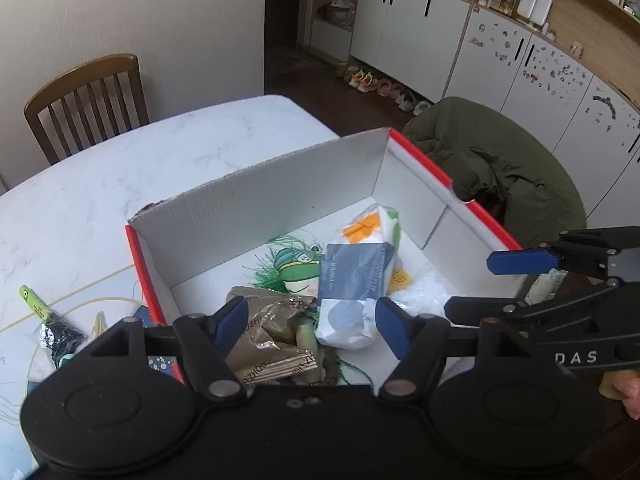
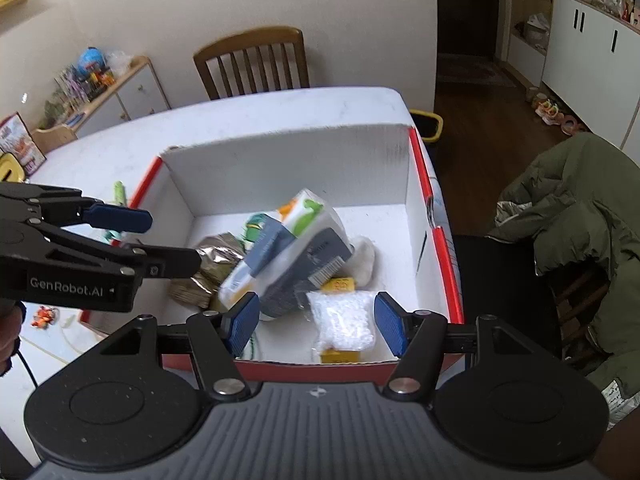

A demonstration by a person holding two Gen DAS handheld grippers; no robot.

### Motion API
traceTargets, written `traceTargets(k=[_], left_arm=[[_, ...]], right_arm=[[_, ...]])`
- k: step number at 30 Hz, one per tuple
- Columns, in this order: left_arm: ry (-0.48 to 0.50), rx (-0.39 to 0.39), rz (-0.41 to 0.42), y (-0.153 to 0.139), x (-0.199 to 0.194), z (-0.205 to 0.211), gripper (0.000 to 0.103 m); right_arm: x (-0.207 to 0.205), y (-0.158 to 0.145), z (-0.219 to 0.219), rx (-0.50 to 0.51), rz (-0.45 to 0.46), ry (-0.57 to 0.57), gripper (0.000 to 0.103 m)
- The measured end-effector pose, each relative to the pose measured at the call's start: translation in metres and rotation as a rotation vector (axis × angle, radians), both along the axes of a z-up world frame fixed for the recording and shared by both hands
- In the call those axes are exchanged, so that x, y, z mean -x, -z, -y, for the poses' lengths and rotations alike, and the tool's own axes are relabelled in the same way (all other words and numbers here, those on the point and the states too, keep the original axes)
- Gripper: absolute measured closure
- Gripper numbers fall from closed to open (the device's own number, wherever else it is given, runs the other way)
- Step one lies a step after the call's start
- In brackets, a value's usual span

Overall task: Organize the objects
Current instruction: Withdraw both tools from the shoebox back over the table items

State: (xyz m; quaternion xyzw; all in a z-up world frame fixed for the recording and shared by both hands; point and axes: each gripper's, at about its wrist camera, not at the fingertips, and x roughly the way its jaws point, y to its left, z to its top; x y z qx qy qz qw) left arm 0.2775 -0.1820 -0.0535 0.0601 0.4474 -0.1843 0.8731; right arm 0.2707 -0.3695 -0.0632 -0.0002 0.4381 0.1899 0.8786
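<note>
Currently hovering over box [image 2: 436,240], both grippers spread, empty. Left gripper [image 1: 312,320] nearer tissue pack [image 1: 352,292], lying just ahead between fingers, long axis running away. Right gripper [image 2: 316,324] facing bead bag [image 2: 344,320].

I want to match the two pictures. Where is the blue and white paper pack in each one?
Left wrist view: the paper pack lies low in the middle, inside the box, just above the left gripper.
Right wrist view: it sits centre, tilted, left of the bubble bag.
Shared landmark: the red-edged box.
</note>
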Motion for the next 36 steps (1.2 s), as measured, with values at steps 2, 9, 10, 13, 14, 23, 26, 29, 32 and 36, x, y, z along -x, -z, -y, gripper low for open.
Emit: traceTargets(k=[2, 9, 10, 13, 14, 23, 26, 29, 32, 36], left_arm=[[-0.001, 0.009, 0.008, -0.006, 0.005, -0.002, 0.033], [-0.026, 0.038, 0.045, -0.026, 0.024, -0.016, 0.030], [-0.030, 0.041, 0.052, -0.029, 0.027, -0.019, 0.030], [-0.049, 0.049, 0.074, -0.036, 0.036, -0.030, 0.027], [-0.057, 0.052, 0.078, -0.037, 0.038, -0.034, 0.026], [-0.144, 0.048, 0.110, -0.040, 0.065, -0.083, 0.017], [-0.171, 0.041, 0.115, -0.036, 0.073, -0.104, 0.010], [-0.203, 0.034, 0.123, -0.033, 0.080, -0.126, 0.007], [-0.239, 0.034, 0.127, -0.031, 0.086, -0.150, 0.002], [-0.271, 0.022, 0.142, -0.029, 0.094, -0.180, 0.001]], right_arm=[[0.005, -0.006, 0.000, -0.015, 0.012, -0.005, 0.040], [0.020, -0.026, -0.012, -0.058, 0.062, -0.048, 0.040], [0.023, -0.029, -0.015, -0.066, 0.067, -0.055, 0.040], [0.029, -0.036, -0.024, -0.082, 0.086, -0.078, 0.037], [0.031, -0.038, -0.027, -0.086, 0.092, -0.087, 0.036], [0.045, -0.048, -0.067, -0.123, 0.108, -0.188, 0.031], [0.049, -0.049, -0.084, -0.124, 0.104, -0.208, 0.029], [0.051, -0.050, -0.101, -0.121, 0.095, -0.220, 0.027], [0.051, -0.049, -0.120, -0.122, 0.083, -0.232, 0.025], [0.050, -0.047, -0.145, -0.124, 0.063, -0.234, 0.025]])
